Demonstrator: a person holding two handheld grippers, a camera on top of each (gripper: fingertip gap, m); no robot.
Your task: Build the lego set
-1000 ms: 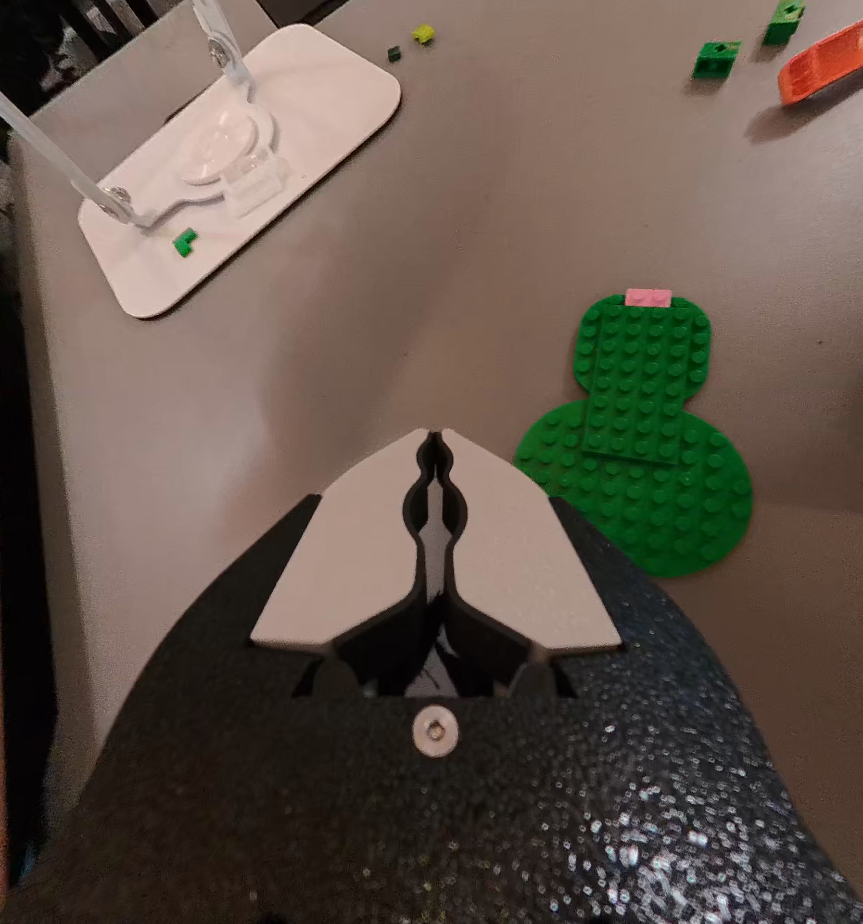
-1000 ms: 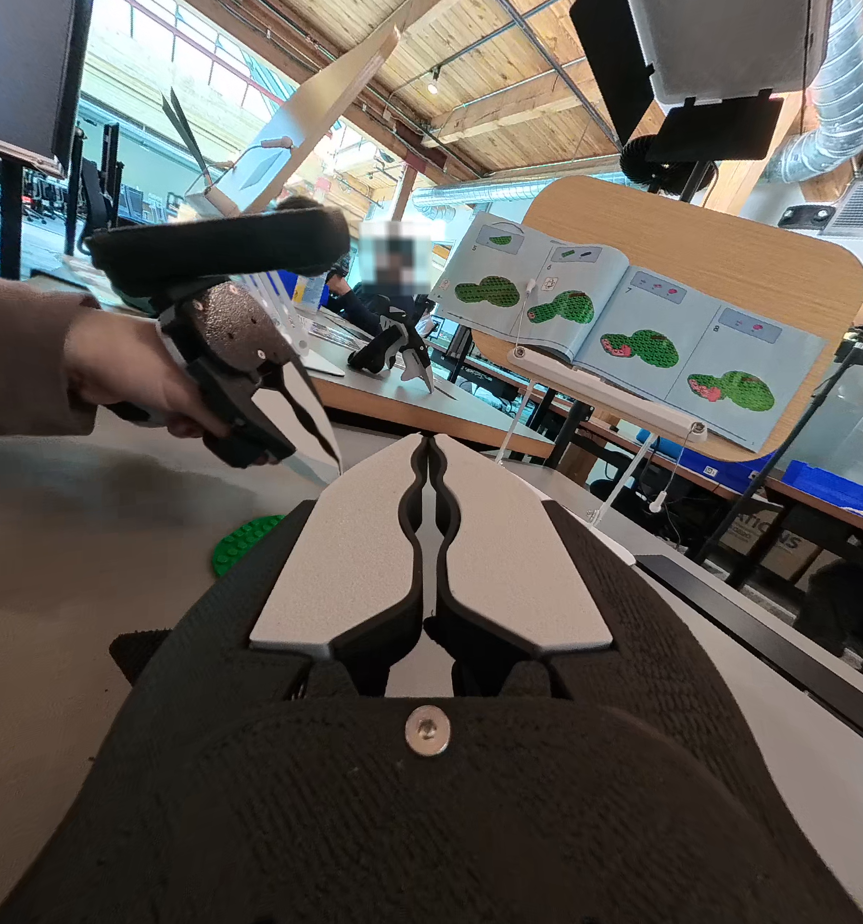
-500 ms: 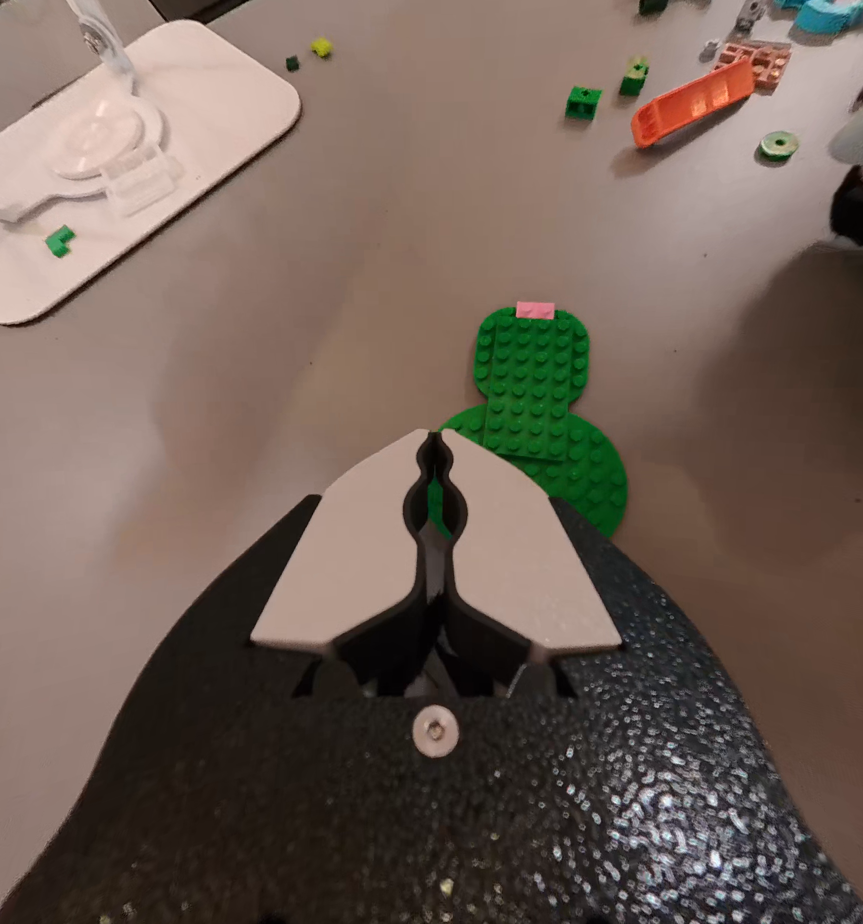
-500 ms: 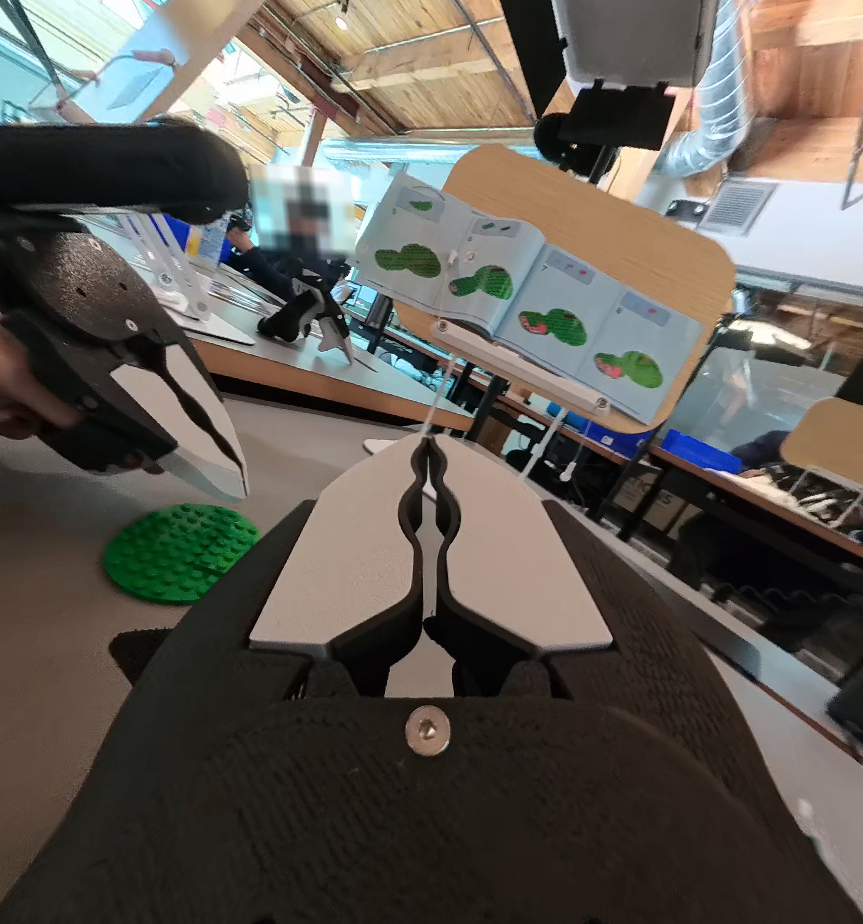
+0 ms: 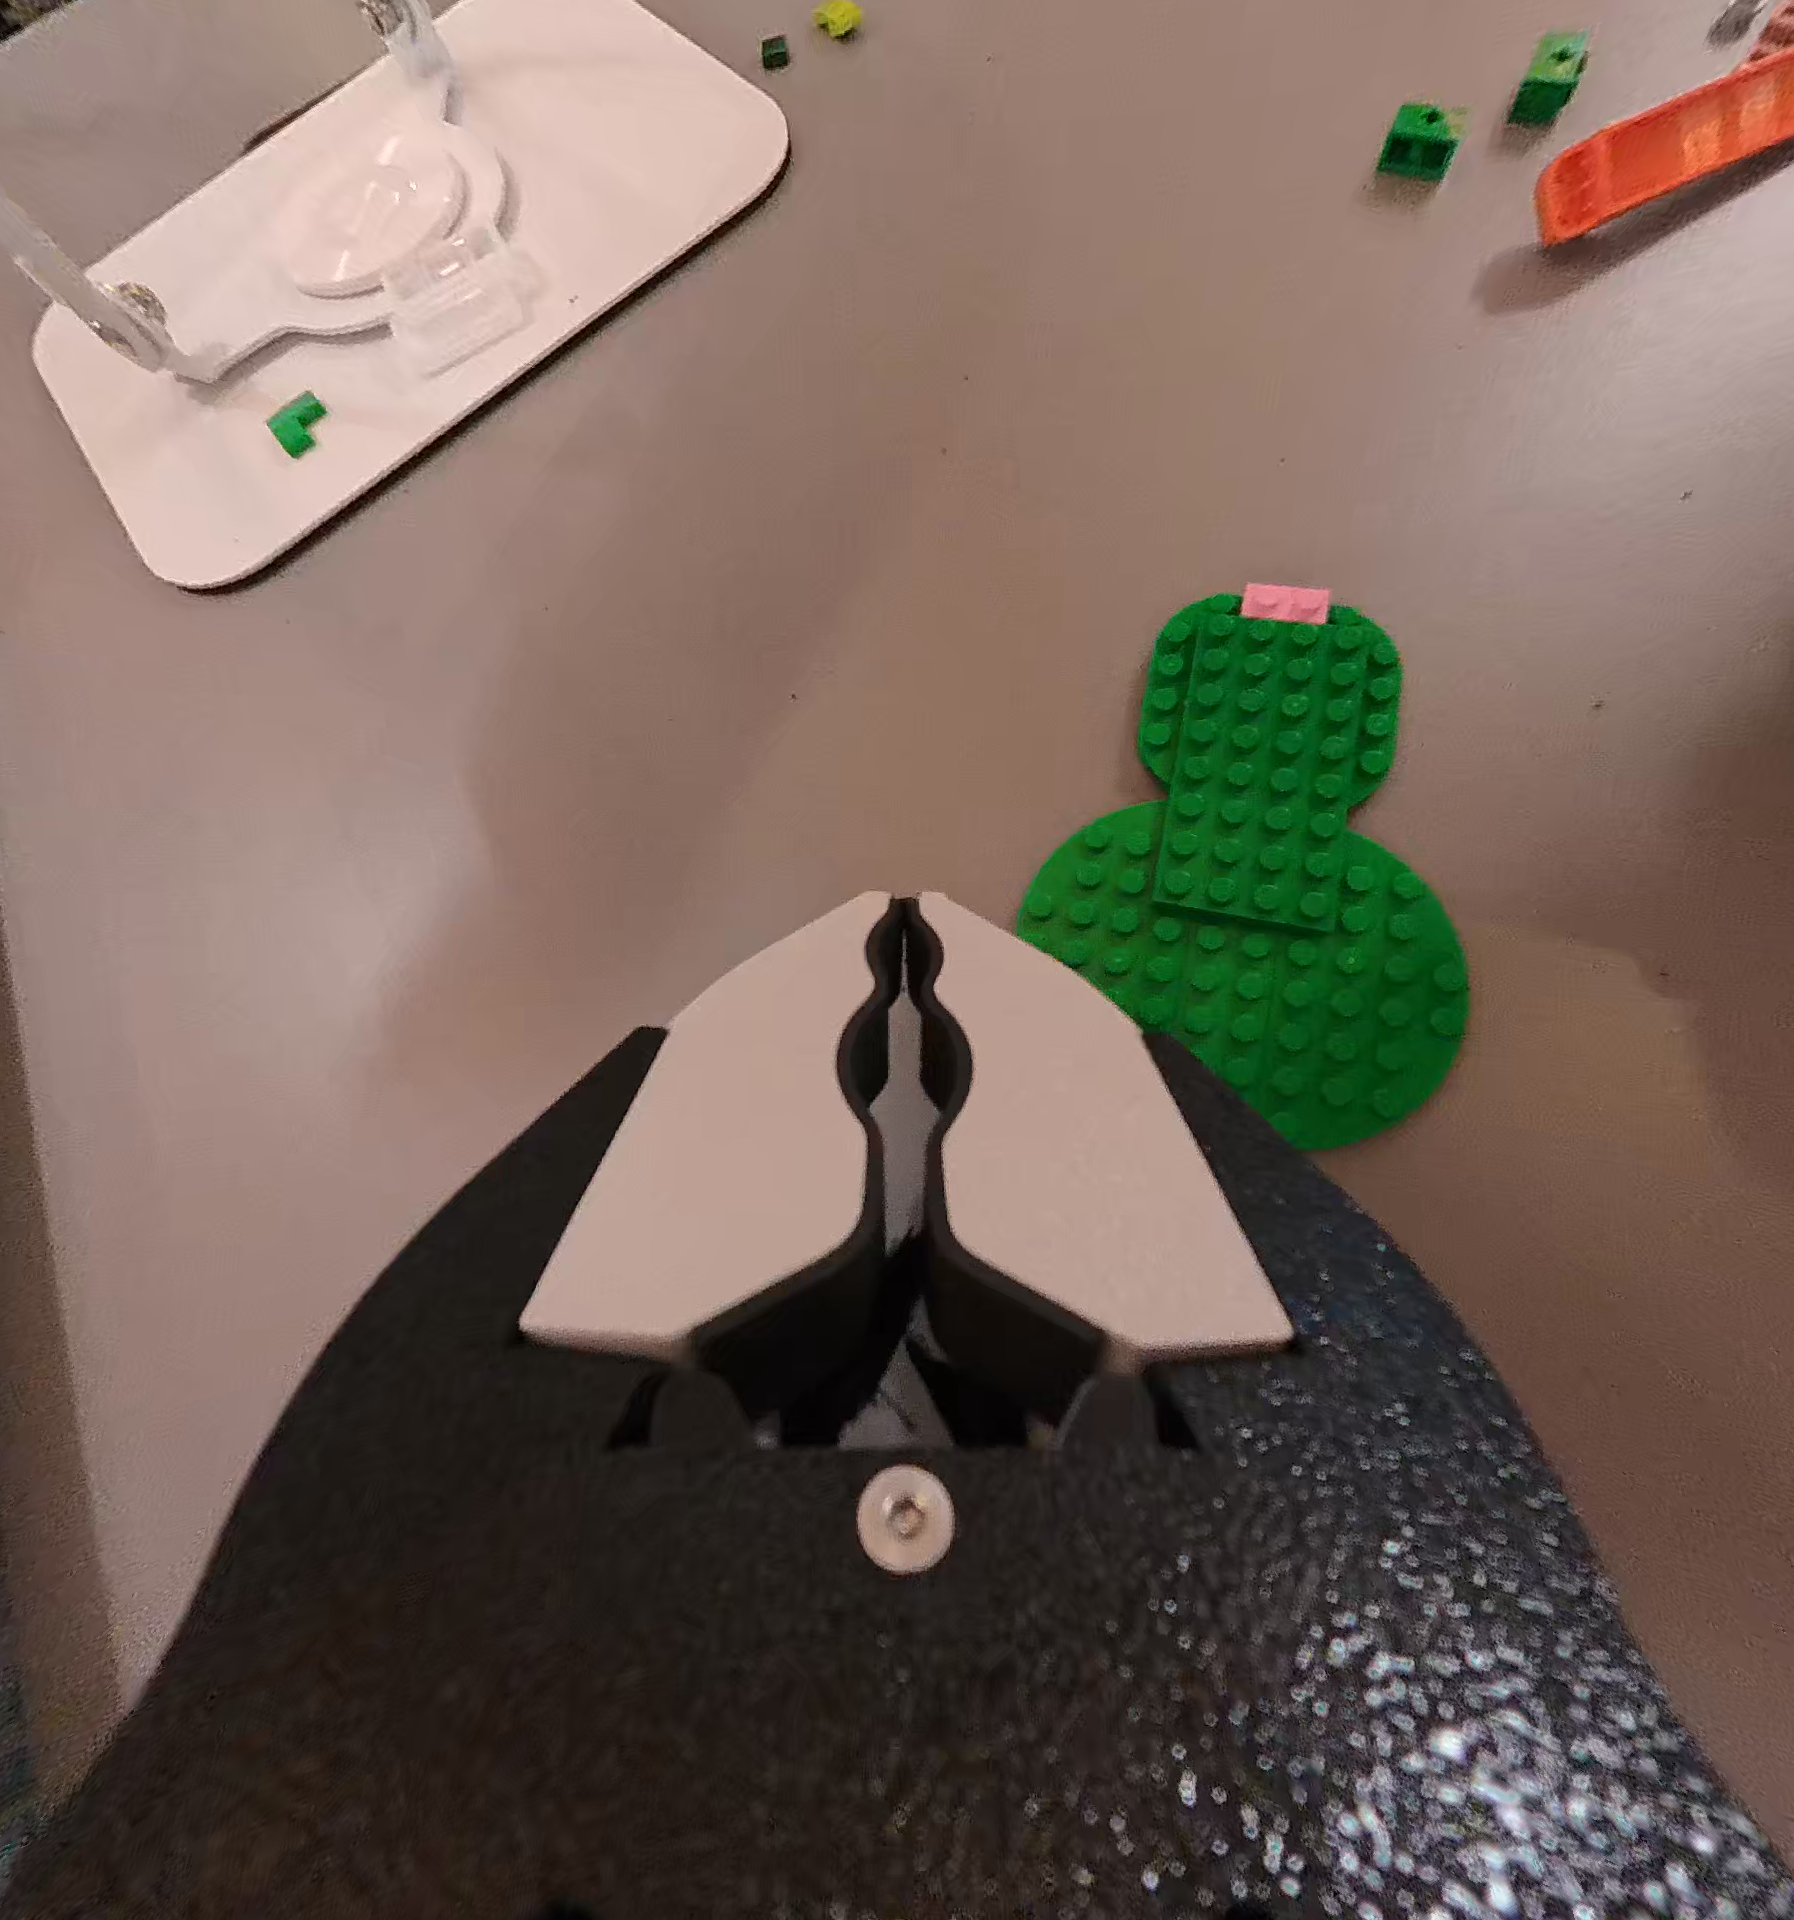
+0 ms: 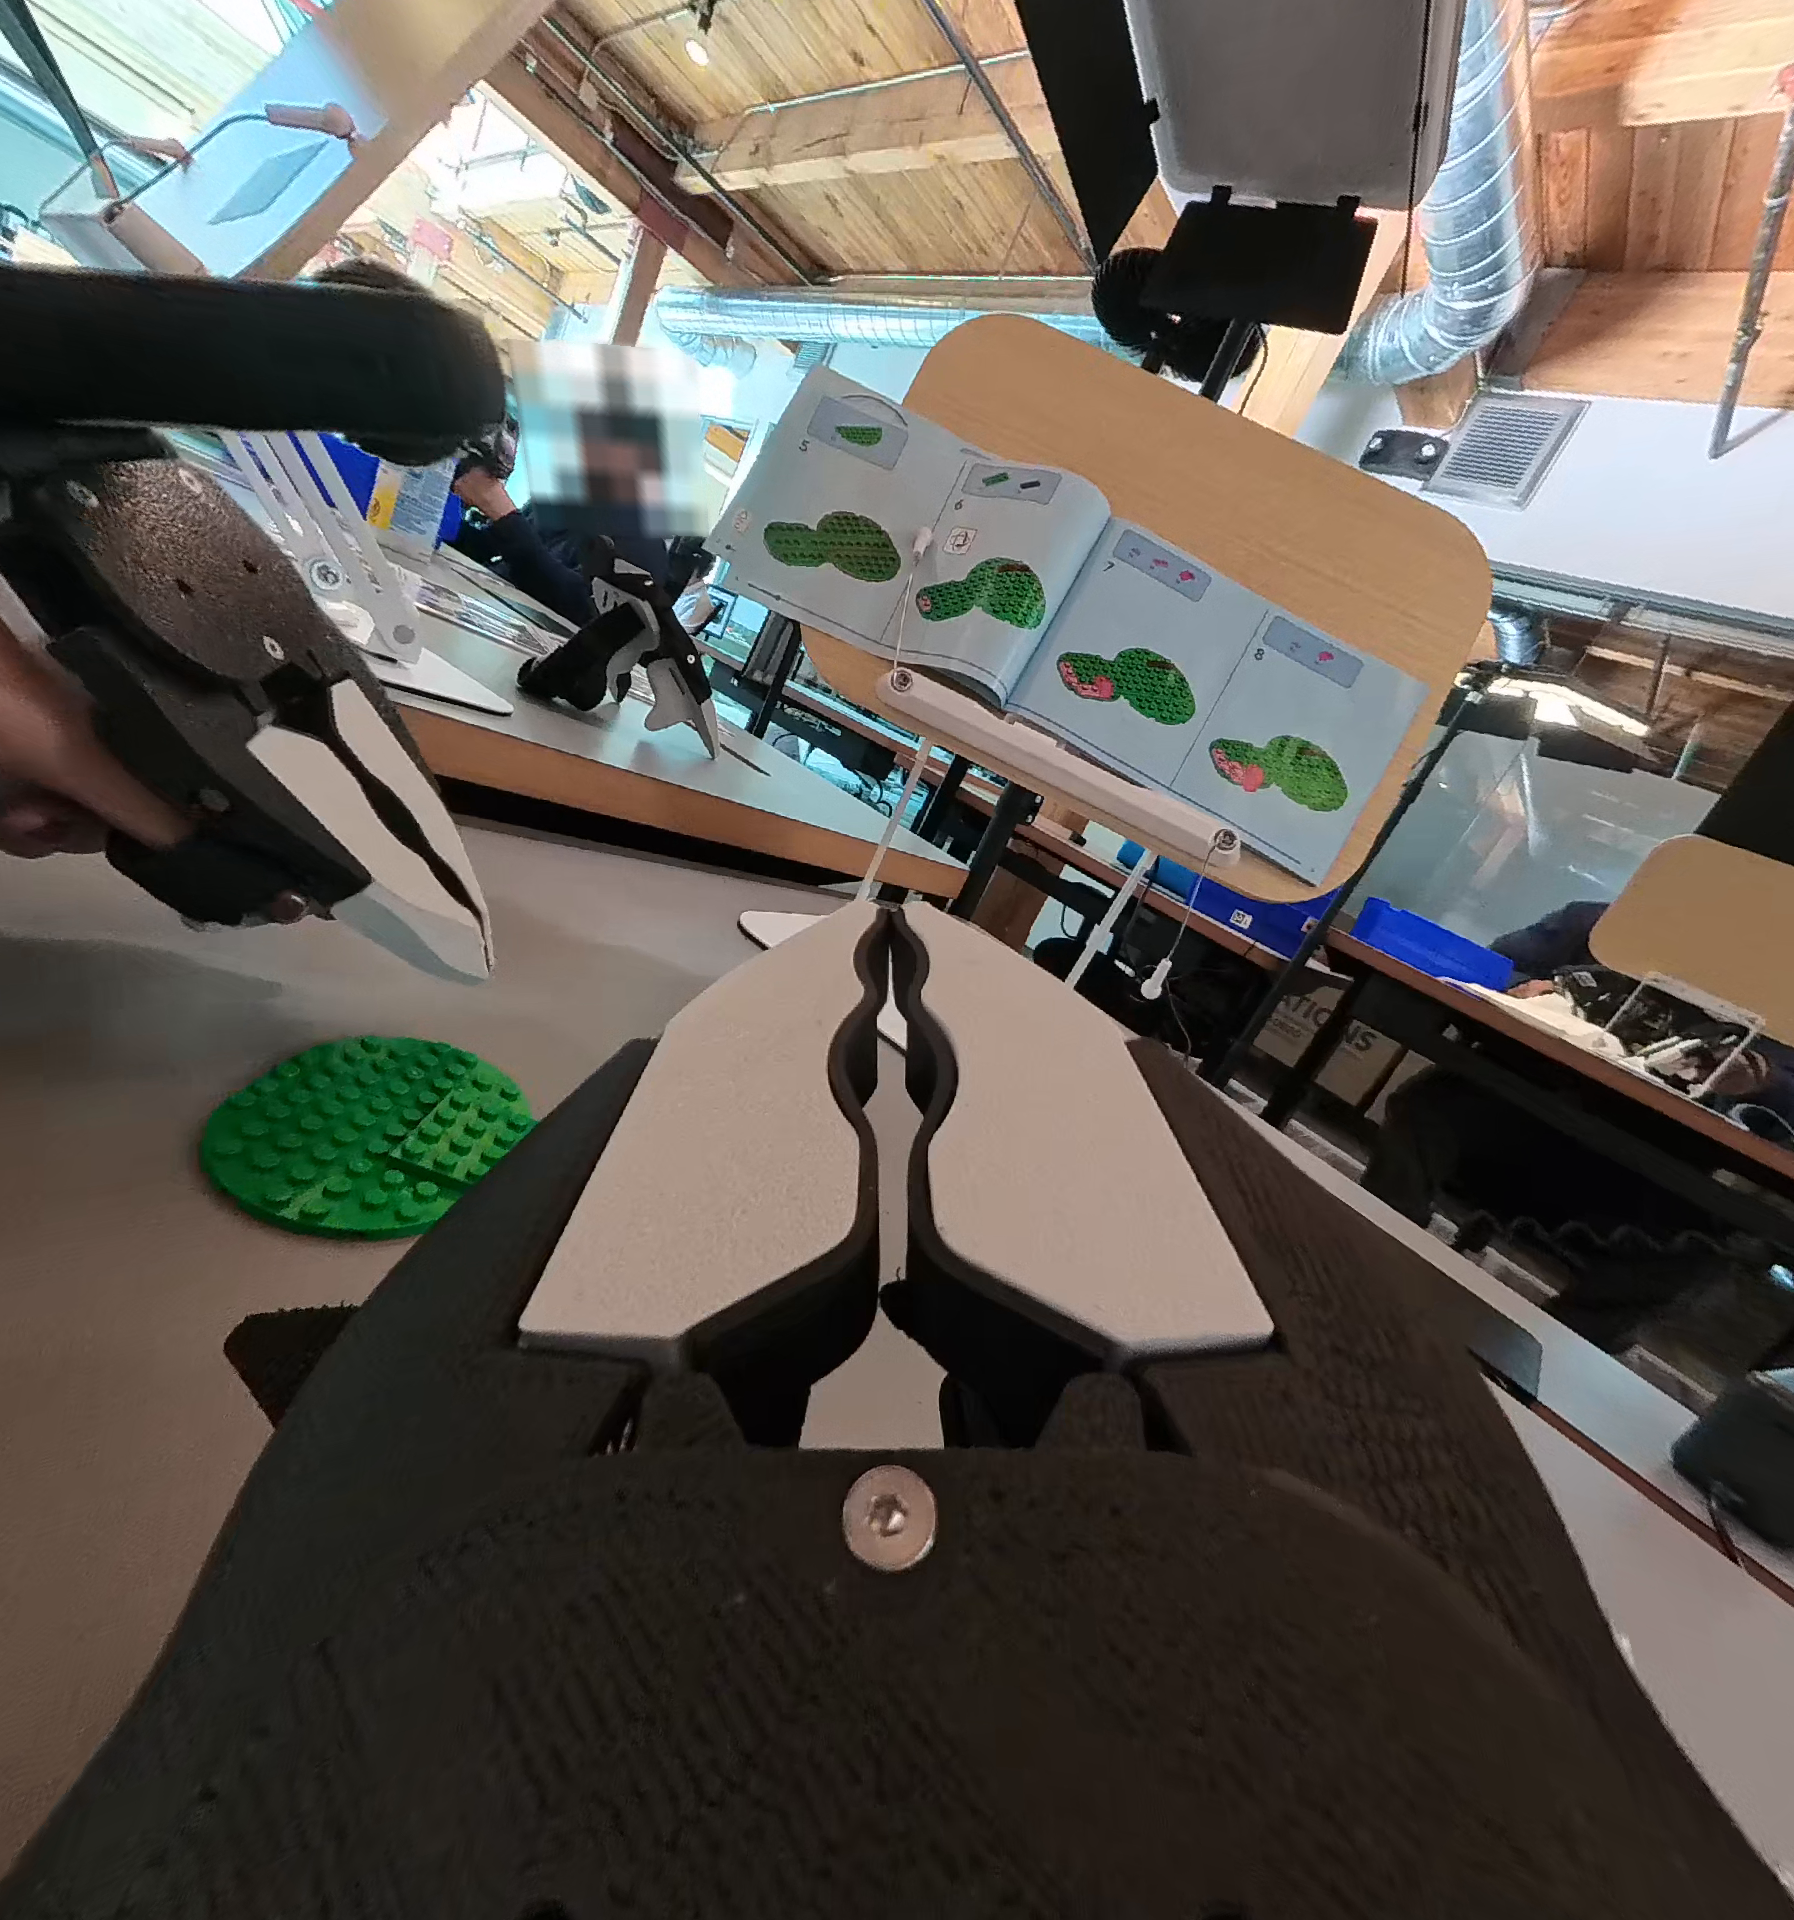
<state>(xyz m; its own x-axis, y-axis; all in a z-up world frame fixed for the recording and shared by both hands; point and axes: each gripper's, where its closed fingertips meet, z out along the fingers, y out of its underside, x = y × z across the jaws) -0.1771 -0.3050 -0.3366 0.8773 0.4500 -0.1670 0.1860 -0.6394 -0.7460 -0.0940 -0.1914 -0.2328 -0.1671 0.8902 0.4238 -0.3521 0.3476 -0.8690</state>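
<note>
My green base (image 5: 1248,914) carries one plate and a pink tile (image 5: 1286,603); most bricks (image 5: 1421,154) lie loose. Both grippers, left (image 5: 905,902) and right (image 6: 885,912), are closed and empty.

Glossy studded plastic green plates (image 5: 1248,904)

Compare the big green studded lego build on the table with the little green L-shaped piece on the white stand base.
The green studded lego build is large, made of round plates with a rectangular plate across them, and carries a pink piece. The green L-shaped piece is tiny and single. The build lies on the grey table; the L-piece lies on the white stand base. Both are green and ungripped.
</note>
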